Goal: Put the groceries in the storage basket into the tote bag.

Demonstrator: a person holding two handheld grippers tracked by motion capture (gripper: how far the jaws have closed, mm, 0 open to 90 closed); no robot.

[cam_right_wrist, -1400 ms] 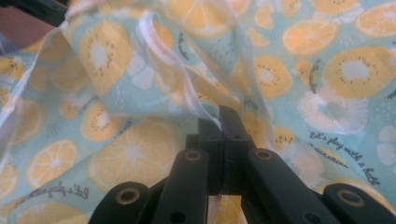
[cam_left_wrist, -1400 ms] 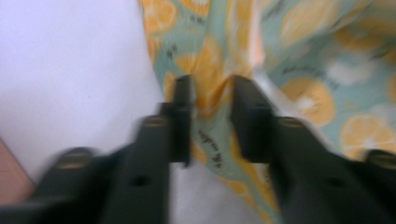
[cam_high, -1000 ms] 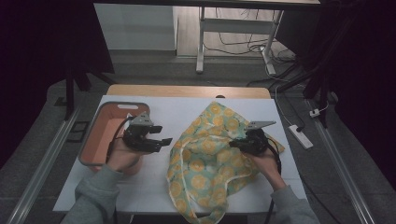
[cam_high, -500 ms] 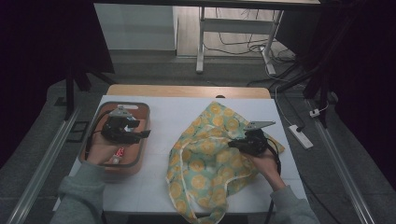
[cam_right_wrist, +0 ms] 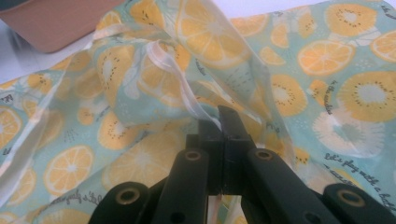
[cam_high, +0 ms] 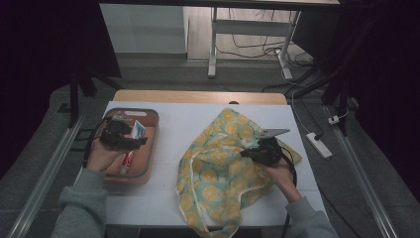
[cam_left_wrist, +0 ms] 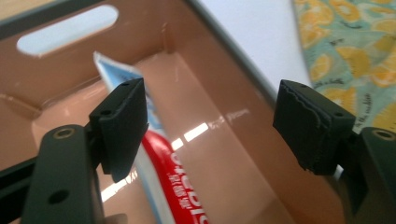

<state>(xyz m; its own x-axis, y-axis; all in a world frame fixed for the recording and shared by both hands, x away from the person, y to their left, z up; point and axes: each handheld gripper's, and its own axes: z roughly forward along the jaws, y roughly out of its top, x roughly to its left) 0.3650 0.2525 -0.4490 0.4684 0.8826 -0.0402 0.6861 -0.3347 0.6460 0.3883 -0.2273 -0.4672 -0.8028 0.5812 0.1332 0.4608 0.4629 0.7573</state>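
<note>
A red, white and blue toothpaste tube (cam_high: 130,157) lies in the brown tray (cam_high: 148,163) at the table's left. My left gripper (cam_high: 138,141) hovers over the tray, open. Its jaws have just been opening, and the tube (cam_left_wrist: 182,186) lies below and behind the left jaw, with nothing pressed between the pads (cam_left_wrist: 210,121). A fabric bag with an orange-slice print (cam_high: 218,168) lies crumpled at the centre right. My right gripper (cam_high: 246,153) is shut on a fold and pale strap of the bag (cam_right_wrist: 140,70), its jaws (cam_right_wrist: 223,116) tight together.
The tray's wall (cam_left_wrist: 210,70) rises to the right of the left jaws, with the white table and bag (cam_left_wrist: 355,51) beyond. A tray corner (cam_right_wrist: 51,23) sits past the bag. A power strip (cam_high: 317,145) lies off the table's right edge.
My left hand has moved left from beside the tray to over it and lowered a little, its jaws wider apart. The right hand and the bag have stayed put.
</note>
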